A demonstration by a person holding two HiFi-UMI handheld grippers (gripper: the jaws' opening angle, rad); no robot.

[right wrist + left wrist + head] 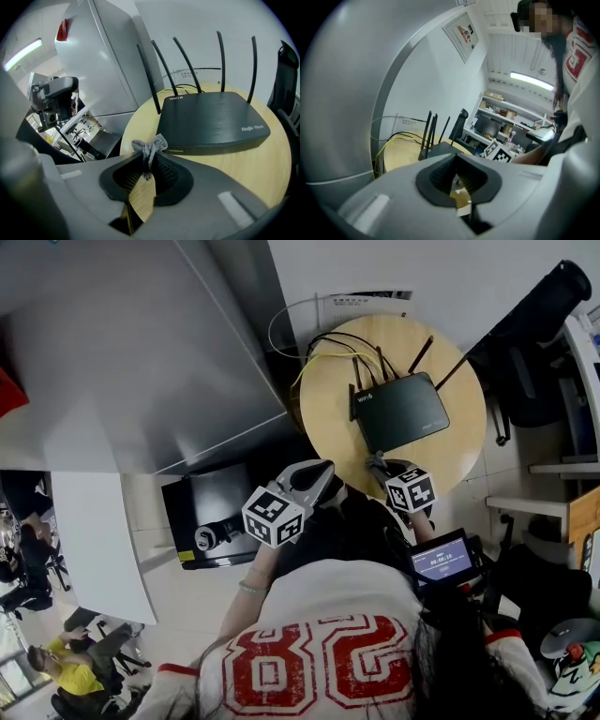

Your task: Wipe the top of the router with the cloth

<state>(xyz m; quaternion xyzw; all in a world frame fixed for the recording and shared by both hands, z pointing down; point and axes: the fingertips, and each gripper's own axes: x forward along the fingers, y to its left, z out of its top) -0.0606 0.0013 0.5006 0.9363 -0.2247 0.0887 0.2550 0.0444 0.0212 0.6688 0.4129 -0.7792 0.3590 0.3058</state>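
The right tool point(147, 169) is pinching the cloth point(150, 147) tight over the counter's point(265, 161) near edge, just beside the router point(213, 119). The left tool point(459, 182) is sitting closed, holding nothing.

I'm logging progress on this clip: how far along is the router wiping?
Done: the right gripper is shut on the cloth, so the cloth is picked up.
In hand: the cloth sits at the front edge of the router, over the table, not on the router's top.
Left: the whole wipe of the top.
The left gripper is shut and empty, off to the side.
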